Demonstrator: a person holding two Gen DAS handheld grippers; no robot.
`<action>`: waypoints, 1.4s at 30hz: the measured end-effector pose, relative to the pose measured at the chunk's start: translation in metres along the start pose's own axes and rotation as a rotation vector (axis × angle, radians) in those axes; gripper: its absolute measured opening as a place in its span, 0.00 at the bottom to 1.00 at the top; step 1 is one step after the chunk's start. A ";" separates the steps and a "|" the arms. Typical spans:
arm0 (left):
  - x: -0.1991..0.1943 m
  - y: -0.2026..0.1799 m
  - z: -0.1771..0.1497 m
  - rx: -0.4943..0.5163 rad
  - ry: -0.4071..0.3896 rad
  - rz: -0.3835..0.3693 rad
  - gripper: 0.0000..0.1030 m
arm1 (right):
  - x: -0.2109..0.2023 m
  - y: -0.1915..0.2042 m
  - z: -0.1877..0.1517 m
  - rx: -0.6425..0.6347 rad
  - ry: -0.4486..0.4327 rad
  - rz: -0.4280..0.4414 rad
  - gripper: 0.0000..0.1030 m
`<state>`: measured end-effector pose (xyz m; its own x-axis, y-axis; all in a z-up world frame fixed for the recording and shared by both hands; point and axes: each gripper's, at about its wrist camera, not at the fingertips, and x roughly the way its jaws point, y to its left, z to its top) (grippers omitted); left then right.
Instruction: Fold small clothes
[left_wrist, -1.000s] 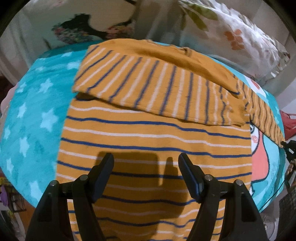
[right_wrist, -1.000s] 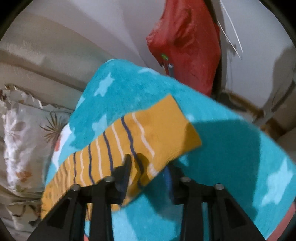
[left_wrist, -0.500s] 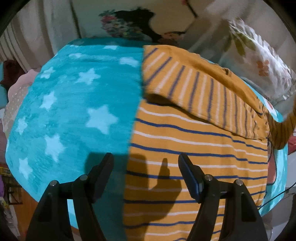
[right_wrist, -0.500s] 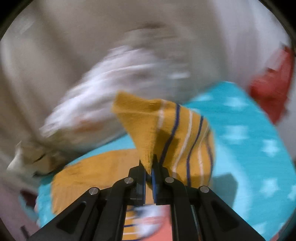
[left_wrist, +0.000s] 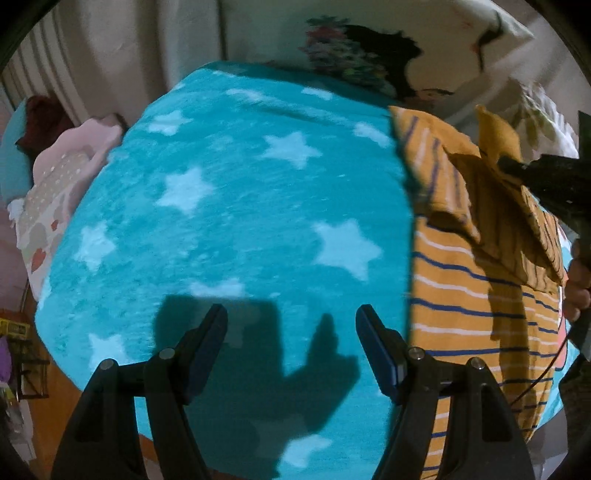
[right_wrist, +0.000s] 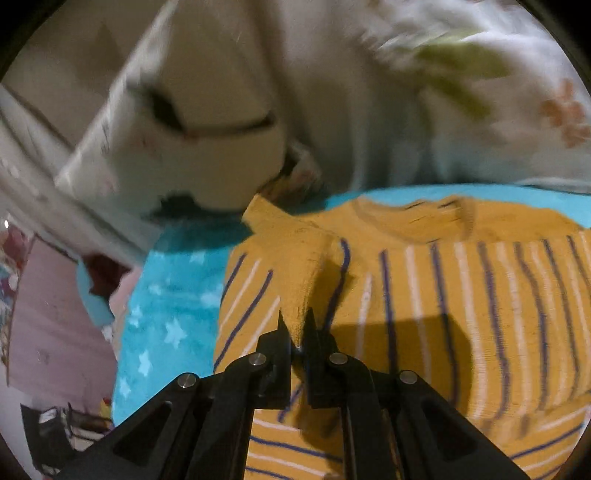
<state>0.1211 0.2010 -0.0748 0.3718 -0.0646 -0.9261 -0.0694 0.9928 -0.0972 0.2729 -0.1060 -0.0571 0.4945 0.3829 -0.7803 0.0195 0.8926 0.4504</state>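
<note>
An orange shirt with blue and white stripes (left_wrist: 480, 295) lies on a teal star blanket (left_wrist: 240, 221), at the right in the left wrist view. My left gripper (left_wrist: 291, 332) is open and empty over bare blanket, left of the shirt. My right gripper (right_wrist: 295, 332) is shut on the shirt's sleeve (right_wrist: 314, 280) and holds it lifted over the shirt's body (right_wrist: 461, 314), whose other sleeve lies folded across. The right gripper also shows at the right edge of the left wrist view (left_wrist: 517, 166).
Floral pillows (right_wrist: 461, 92) lie beyond the shirt's collar. A pink spotted cushion (left_wrist: 62, 177) sits off the blanket's left edge. The blanket's near edge drops to an orange floor (left_wrist: 55, 387) at lower left.
My left gripper has swung left, off the shirt onto bare blanket. My right gripper closed on the sleeve end, lifted it and carried it over the shirt's body.
</note>
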 end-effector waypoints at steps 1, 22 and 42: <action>0.001 0.005 0.000 -0.008 0.002 0.002 0.69 | 0.010 -0.002 -0.001 -0.001 0.014 -0.005 0.05; 0.015 0.022 0.015 -0.007 0.020 -0.025 0.69 | 0.071 0.062 -0.027 -0.136 0.172 0.069 0.35; -0.008 -0.074 0.025 0.302 -0.058 -0.082 0.69 | -0.067 -0.016 -0.135 0.013 0.134 -0.309 0.41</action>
<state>0.1466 0.1309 -0.0514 0.4179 -0.1480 -0.8964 0.2372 0.9702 -0.0497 0.1220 -0.1137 -0.0705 0.3450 0.1232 -0.9305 0.1624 0.9686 0.1885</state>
